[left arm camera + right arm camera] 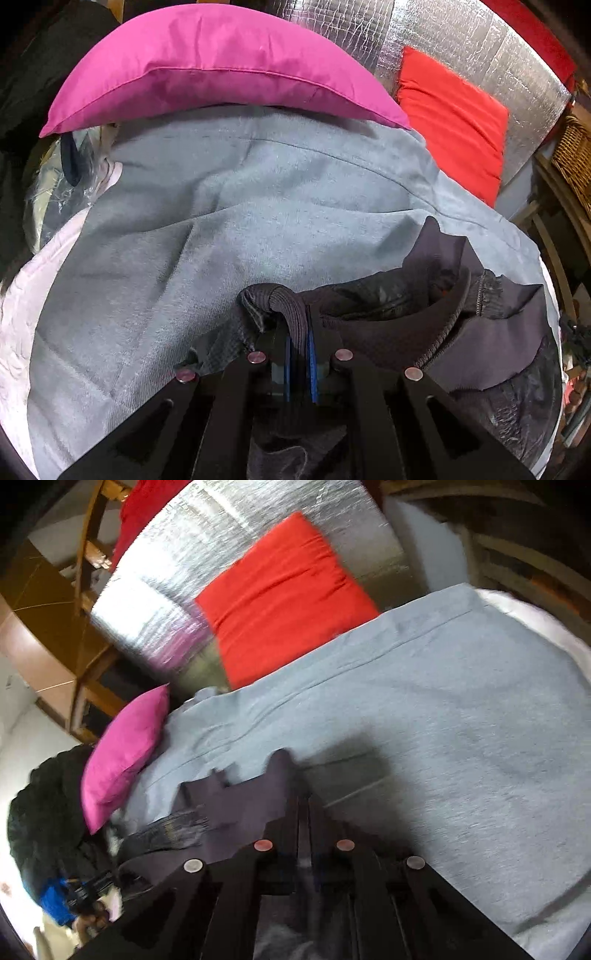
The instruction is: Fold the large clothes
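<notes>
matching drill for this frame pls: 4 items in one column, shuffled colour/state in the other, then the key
Items
1. left gripper
2. cushion at the far edge of the bed cover
3. cushion leaning on the foil panel
4. bed cover

Colour or state
A. red
B. grey-blue, spread flat
C. shut on the dark jacket's ribbed cuff
D. magenta

Pairs: 1-C, 2-D, 3-A, 4-B

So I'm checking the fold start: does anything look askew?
Yes: the dark jacket lies bunched on the grey sheet, collar crumpled; the left gripper pinches a rolled-up ribbed edge rather than flat cloth.
</notes>
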A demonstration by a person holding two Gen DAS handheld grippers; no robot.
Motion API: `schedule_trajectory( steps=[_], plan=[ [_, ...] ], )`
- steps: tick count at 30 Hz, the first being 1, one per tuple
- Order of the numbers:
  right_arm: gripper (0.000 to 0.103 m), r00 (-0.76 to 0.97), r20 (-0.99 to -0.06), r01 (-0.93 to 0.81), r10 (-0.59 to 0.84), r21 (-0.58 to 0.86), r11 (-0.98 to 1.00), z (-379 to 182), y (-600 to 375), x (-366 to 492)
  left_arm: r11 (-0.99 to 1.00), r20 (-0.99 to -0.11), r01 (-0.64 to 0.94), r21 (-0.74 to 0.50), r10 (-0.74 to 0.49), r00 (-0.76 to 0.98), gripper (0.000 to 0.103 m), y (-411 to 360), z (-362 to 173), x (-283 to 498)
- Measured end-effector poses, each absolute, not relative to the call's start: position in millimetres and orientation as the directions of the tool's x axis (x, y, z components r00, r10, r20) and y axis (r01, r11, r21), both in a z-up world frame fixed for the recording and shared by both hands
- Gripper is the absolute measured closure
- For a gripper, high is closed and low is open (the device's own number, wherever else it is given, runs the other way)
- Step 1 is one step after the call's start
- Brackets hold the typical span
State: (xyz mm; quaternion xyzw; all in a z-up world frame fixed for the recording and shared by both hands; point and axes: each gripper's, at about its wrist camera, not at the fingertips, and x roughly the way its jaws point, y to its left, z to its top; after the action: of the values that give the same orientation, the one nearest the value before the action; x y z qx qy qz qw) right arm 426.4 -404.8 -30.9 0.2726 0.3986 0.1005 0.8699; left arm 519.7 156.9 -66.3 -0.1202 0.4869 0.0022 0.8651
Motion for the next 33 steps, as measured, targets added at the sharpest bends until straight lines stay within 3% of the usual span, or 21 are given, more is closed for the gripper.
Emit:
schedule_trajectory(
  steps=[3, 5, 6, 7, 8, 9, 11, 12, 14, 17, 23, 29, 30, 31, 32, 33],
  plan=[
    [0.096, 0.623, -0.673, 0.02, 0.399, 0.523, 0.852, -35.6, -400.7, 437.9, 0.966, -0.852, -0.115, -0.231, -0.144, 0.503, 0.091, 161.9, -66.0, 523.8],
    [0.086, 0.594, -0.694, -0.005, 0.406, 0.501, 0.866, -38.7, -393.3, 444.4, 0.955, -0.851, -0.118, -0.273, -0.183, 0.492, 0.09, 168.1, -63.6, 525.2],
    [0.06, 0.591, -0.7, -0.014, 0.401, 0.488, 0.873, -38.7, -389.7, 445.3, 0.944, -0.844, -0.117, -0.307, -0.214, 0.492, 0.088, 173.1, -60.7, 525.3],
    [0.011, 0.592, -0.698, -0.023, 0.403, 0.486, 0.874, -38.4, -387.8, 444.5, 0.932, -0.83, -0.108, -0.347, -0.251, 0.498, 0.087, 178.8, -56.6, 524.1],
    [0.0, 0.6, -0.679, -0.035, 0.422, 0.505, 0.862, -38.1, -388.9, 441.7, 0.927, -0.822, -0.105, -0.359, -0.261, 0.505, 0.076, 181.2, -54.3, 522.7],
    [0.0, 0.618, -0.653, -0.046, 0.438, 0.526, 0.849, -36.0, -391.1, 437.5, 0.932, -0.811, -0.113, -0.344, -0.235, 0.536, 0.05, 186.0, -47.7, 518.7],
    [0.0, 0.629, -0.632, -0.057, 0.453, 0.544, 0.837, -31.2, -396.0, 431.7, 0.953, -0.769, -0.16, -0.257, -0.102, 0.631, 0.017, 196.1, -29.3, 506.0],
    [0.0, 0.64, -0.627, -0.056, 0.444, 0.538, 0.841, -27.4, -399.0, 429.4, 0.957, -0.708, -0.176, -0.232, -0.042, 0.705, 0.015, 205.0, -16.8, 495.1],
    [0.0, 0.644, -0.636, -0.063, 0.425, 0.509, 0.858, -21.6, -400.2, 427.6, 0.964, -0.679, -0.172, -0.205, -0.013, 0.734, 0.015, 212.4, -9.4, 488.7],
    [0.0, 0.605, -0.664, -0.121, 0.438, 0.467, 0.876, -18.9, -393.9, 429.2, 0.986, -0.739, -0.07, -0.154, -0.068, 0.671, 0.015, 203.5, -21.2, 497.2],
    [0.0, 0.502, -0.736, -0.201, 0.453, 0.411, 0.889, -37.3, -377.9, 440.0, 0.99, -0.813, 0.136, 0.047, -0.042, 0.581, 0.015, 157.5, -66.4, 522.5],
    [0.009, 0.447, -0.77, -0.259, 0.456, 0.376, 0.89, -52.4, -366.8, 455.5, 0.975, -0.84, 0.214, 0.059, -0.068, 0.539, 0.015, 136.4, -84.2, 544.3],
    [0.013, 0.439, -0.774, -0.267, 0.456, 0.372, 0.889, -53.7, -364.2, 458.4, 0.975, -0.846, 0.214, 0.05, -0.073, 0.528, 0.019, 134.4, -86.1, 548.4],
    [0.025, 0.426, -0.783, -0.277, 0.454, 0.365, 0.889, -55.5, -360.3, 461.6, 0.977, -0.854, 0.21, 0.043, -0.073, 0.515, 0.028, 133.3, -89.0, 552.3],
    [0.034, 0.416, -0.79, -0.284, 0.451, 0.358, 0.89, -57.3, -356.9, 463.7, 0.978, -0.866, 0.205, 0.039, -0.069, 0.495, 0.058, 131.1, -93.7, 557.7],
    [0.048, 0.399, -0.804, -0.293, 0.441, 0.343, 0.892, -59.7, -351.2, 466.4, 0.982, -0.879, 0.174, 0.077, -0.015, 0.477, 0.077, 129.2, -98.8, 561.9]
  ],
)
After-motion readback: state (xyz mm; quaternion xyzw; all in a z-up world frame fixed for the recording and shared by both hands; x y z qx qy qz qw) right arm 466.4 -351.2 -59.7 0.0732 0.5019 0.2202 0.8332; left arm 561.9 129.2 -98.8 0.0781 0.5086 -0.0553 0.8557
